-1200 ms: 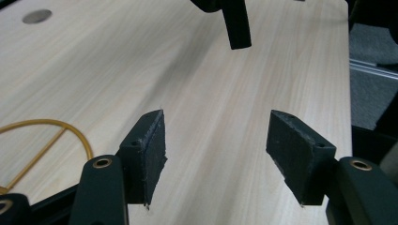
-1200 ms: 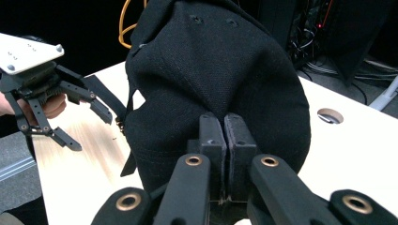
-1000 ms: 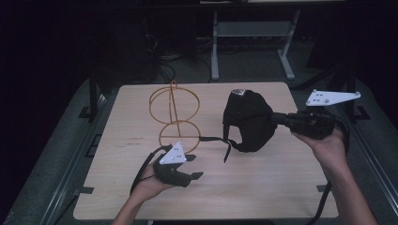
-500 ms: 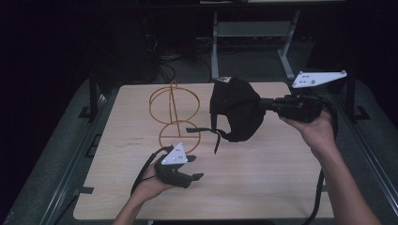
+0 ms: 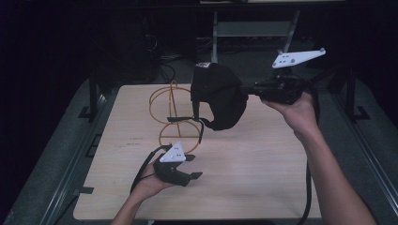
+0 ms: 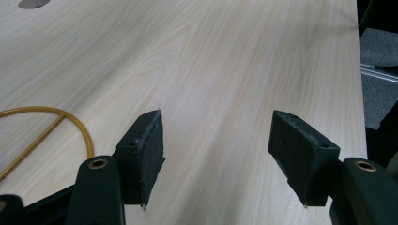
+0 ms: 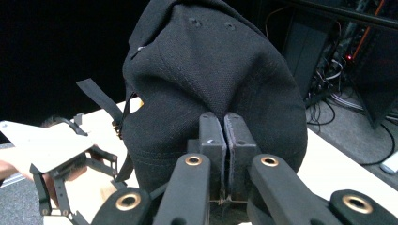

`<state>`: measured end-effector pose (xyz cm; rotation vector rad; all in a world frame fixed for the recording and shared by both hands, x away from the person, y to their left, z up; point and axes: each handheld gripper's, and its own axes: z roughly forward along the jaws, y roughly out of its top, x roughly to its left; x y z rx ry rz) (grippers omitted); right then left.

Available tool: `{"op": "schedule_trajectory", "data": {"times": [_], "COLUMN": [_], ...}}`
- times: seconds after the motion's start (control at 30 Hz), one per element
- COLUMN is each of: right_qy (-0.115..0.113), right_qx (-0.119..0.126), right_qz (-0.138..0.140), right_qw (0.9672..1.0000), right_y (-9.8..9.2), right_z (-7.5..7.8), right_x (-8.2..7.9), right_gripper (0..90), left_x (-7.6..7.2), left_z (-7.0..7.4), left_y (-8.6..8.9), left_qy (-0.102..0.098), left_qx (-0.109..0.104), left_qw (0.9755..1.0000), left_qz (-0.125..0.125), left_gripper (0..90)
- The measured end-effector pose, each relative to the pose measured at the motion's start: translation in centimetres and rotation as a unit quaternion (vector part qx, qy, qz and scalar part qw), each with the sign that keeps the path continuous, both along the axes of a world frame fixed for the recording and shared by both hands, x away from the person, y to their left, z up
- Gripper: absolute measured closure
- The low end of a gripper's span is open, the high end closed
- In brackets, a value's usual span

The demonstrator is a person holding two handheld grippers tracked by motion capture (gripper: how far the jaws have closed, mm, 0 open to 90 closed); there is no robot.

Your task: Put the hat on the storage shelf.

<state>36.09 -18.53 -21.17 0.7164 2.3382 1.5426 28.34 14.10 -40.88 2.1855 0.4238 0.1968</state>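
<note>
A black cap [image 5: 219, 96] hangs in the air above the table, its strap dangling, just right of a yellow wire stand [image 5: 172, 117]. My right gripper [image 5: 248, 89] is shut on the cap's fabric from the right. In the right gripper view the jaws [image 7: 224, 127] pinch a fold at the back of the cap [image 7: 211, 70]. My left gripper [image 5: 193, 166] rests low over the table in front of the stand, open. Between its pads [image 6: 216, 136] lies only bare wood, and the stand's wire base ring [image 6: 70, 119] curves at the left.
The light wooden table [image 5: 263, 178] has bare room at the right and front. Dark floor, cables and a metal frame [image 5: 253, 28] lie beyond the far edge. The left hand with its gripper [image 7: 56, 168] shows behind the cap in the right gripper view.
My right hand has carried the cap up and to the left, closer to the top of the wire stand. The left gripper has stayed where it was.
</note>
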Motion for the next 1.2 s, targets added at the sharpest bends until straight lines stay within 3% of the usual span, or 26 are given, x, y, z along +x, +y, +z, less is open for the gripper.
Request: {"op": "schedule_trajectory", "data": {"times": [0.53, 0.87, 1.2], "right_qy": [-0.003, 0.000, 0.013], "right_qx": [0.003, -0.001, -0.021], "right_qz": [0.020, 0.055, 0.077], "right_qw": [0.9998, 0.9985, 0.9967], "right_y": [4.1, 8.2, 11.9], "right_z": [2.5, 4.2, 3.8], "right_x": [2.4, 4.2, 6.1], "right_gripper": [88.0, 88.0, 87.9], "left_x": [0.0, 0.1, 0.1], "left_z": [0.2, 0.3, 0.2], "left_y": [0.4, 0.6, 0.5], "left_qy": [0.003, -0.003, -0.002], "left_qx": [-0.007, -0.006, -0.003], "left_qw": [1.0000, 1.0000, 1.0000], "left_qz": [0.005, 0.003, 0.000], "left_gripper": [35.9, 36.0, 36.1]}}
